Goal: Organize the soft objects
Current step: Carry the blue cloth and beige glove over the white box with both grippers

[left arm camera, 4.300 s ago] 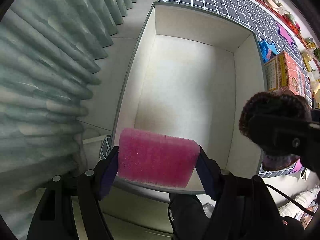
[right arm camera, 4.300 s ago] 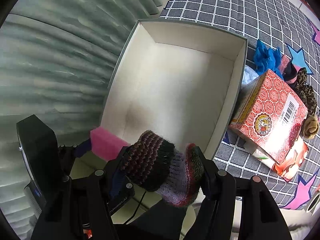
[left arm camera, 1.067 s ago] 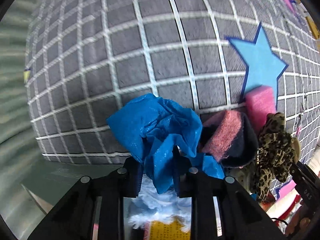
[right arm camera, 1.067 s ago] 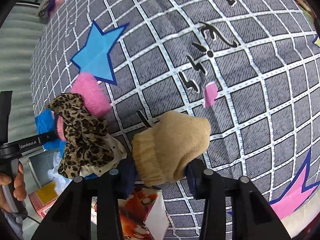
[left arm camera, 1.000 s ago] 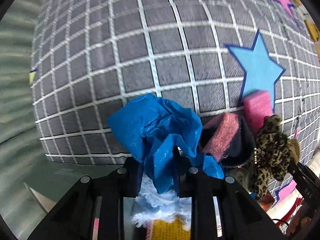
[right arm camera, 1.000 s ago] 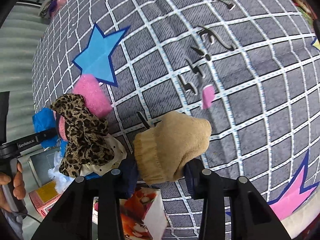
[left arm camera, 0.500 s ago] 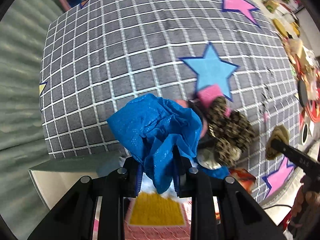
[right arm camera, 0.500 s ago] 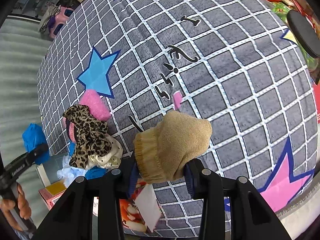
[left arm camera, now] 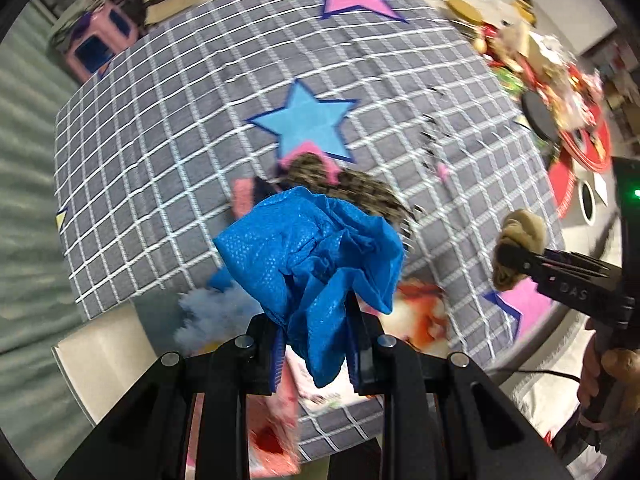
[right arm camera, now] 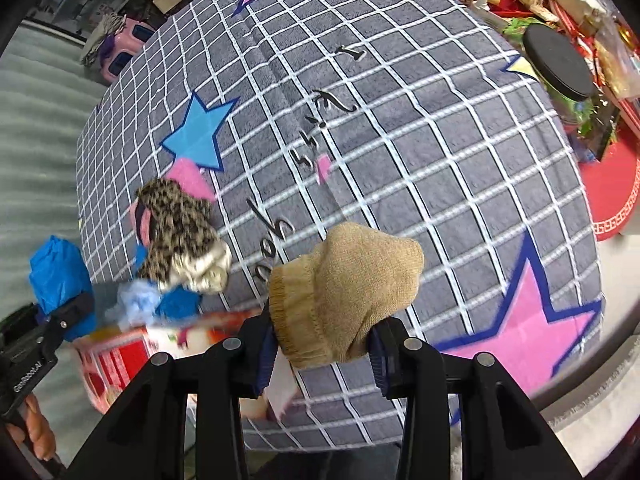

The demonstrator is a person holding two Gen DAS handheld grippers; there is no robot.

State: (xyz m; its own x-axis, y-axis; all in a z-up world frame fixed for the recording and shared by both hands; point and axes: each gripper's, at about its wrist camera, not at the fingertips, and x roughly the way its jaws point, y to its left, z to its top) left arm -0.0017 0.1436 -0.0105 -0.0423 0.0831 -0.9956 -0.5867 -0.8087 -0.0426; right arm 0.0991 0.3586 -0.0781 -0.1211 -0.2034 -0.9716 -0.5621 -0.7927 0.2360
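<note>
Left gripper (left arm camera: 316, 350) is clamped on a crumpled blue cloth (left arm camera: 316, 264) of dimpled, papery fabric, which bunches up above its fingers over the grey grid-patterned bedsheet (right arm camera: 400, 128). Right gripper (right arm camera: 322, 354) pinches a tan knitted sock (right arm camera: 348, 296), balled with a ribbed cuff. A leopard-print fabric piece (right arm camera: 176, 220) lies on the sheet just beside a pink sponge (right arm camera: 188, 178).

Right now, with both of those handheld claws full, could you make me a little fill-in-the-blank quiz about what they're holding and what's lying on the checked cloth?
1. The left gripper is shut on a crumpled ____ plastic cloth.
2. The right gripper is shut on a knitted ____ sock.
3. The leopard-print fabric bundle lies beside a blue ____ printed on the grey checked cloth.

Missing words: blue; tan; star
</note>
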